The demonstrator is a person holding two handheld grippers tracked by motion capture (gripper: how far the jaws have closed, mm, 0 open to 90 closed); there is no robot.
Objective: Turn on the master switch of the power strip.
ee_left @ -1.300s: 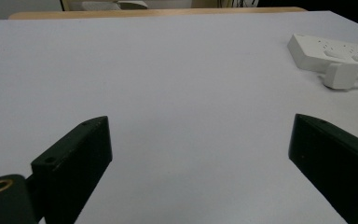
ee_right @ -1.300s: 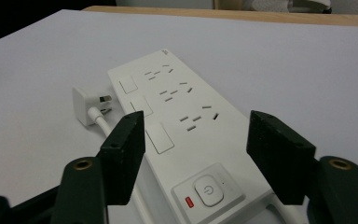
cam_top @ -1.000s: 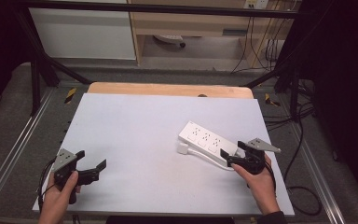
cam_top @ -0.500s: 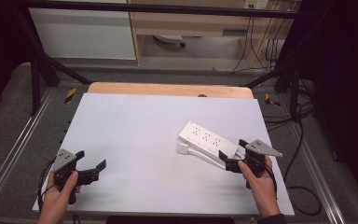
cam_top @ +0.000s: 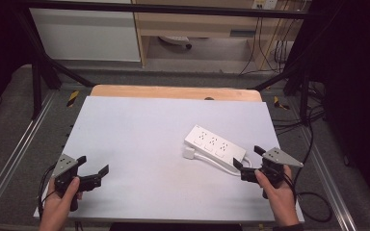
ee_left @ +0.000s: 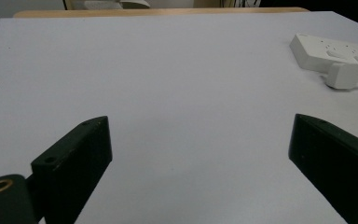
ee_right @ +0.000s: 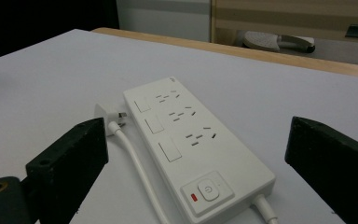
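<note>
A white power strip (cam_top: 215,143) with three sockets and a power button lies flat on the right half of the white table (cam_top: 139,130). Its white plug (cam_top: 189,153) rests beside its left edge, and the cable (cam_top: 220,165) curls along the near side. My right gripper (cam_top: 248,157) is open just off the strip's near end. Its jaws have just been opening and grip nothing. In the right gripper view the power strip (ee_right: 191,140) and plug (ee_right: 103,116) lie ahead between the jaws. My left gripper (cam_top: 94,163) stands open at the near left, far from the power strip (ee_left: 331,49), with bare table between its jaws.
A wooden strip (cam_top: 173,91) runs along the table's far edge. Metal rails (cam_top: 14,159) flank both sides, with black frame bars (cam_top: 43,72) at the back. Loose cables (cam_top: 313,197) lie on the floor at the right. Shelving (cam_top: 197,24) stands beyond the table.
My right gripper has drawn back a little from the strip's near end, toward the person and slightly up. The left gripper and the power strip have stayed where they were.
</note>
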